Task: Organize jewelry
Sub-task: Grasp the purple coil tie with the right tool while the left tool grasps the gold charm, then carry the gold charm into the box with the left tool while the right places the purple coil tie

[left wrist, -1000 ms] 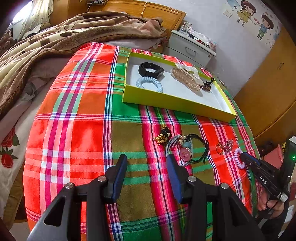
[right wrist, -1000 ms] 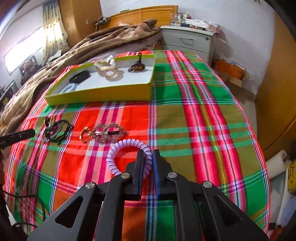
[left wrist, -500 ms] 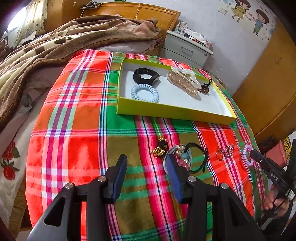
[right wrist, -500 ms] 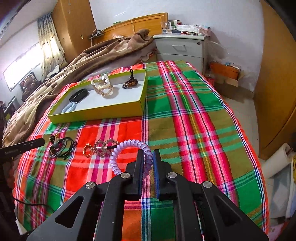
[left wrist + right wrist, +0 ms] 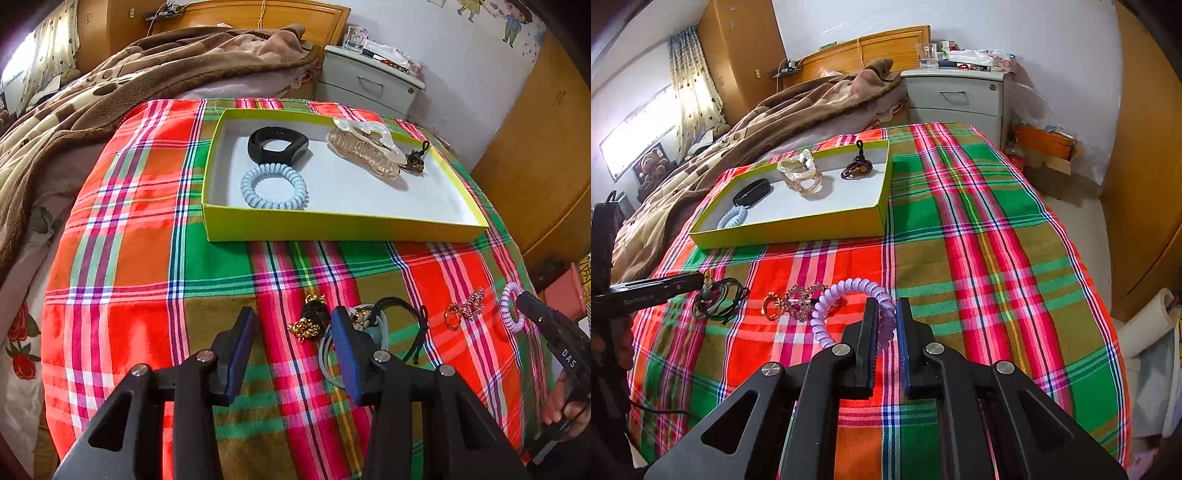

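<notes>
So, two grippers were being worked over a plaid cloth spread on a bed. The right gripper was clamped nearly shut on a lilac spiral hair tie, with the coil pinched between the two pads and the rest of the loop sticking out to the left above the cloth. The left gripper was spread wide, though its jaws were just starting to close, and nothing was gripped between them; only the cloth and a small gold and black charm were seen in the gap. Its right finger was parked over the edge of a tangle of black and grey hair ties, and whether it was touching them couldn't be told. A pink rhinestone clip with a gold ring was lying just beside the lilac tie, between it and the tangle. Further back on the cloth a yellow-green box was sitting, and a black band, a pale blue spiral hair tie, a clear claw clip and a small dark beaded charm were already laid inside it. A brown blanket was bunched up behind, next to a grey nightstand.
</notes>
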A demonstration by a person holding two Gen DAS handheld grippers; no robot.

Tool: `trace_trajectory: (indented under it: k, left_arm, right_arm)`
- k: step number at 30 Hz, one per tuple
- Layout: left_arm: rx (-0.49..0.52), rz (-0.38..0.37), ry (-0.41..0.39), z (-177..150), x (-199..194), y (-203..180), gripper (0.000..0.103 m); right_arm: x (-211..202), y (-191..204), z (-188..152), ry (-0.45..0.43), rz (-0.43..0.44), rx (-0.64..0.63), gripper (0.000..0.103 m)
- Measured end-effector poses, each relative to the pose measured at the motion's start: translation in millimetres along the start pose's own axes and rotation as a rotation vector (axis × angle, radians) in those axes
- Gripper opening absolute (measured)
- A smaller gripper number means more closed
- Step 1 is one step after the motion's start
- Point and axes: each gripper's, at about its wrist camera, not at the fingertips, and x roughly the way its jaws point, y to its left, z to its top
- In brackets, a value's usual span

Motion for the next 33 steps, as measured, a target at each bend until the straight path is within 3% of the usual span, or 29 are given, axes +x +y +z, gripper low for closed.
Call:
trace_trajectory:
  k: [8,10,15,33]
  left_arm:
    - [0.068,0.073,0.012,2,5,-10,0.039]
    - [0.065,0.072,0.014,2,4,-10,0.03]
    - [0.066,0.082,0.015,3,5,-10,0.019]
    - [0.026,0.062,-0.043,5,-18,0,0.016]
  right_arm:
    - [0,3,1,-0.001,0.009,-0.004,0.01]
    - [1,4,1,-0.001,0.009,-0.005,0.01]
    - [0,5,2,-0.005,0.008,-0.006,0.01]
    - [-9,13,13,-0.031,0.008,-0.018,0.01]
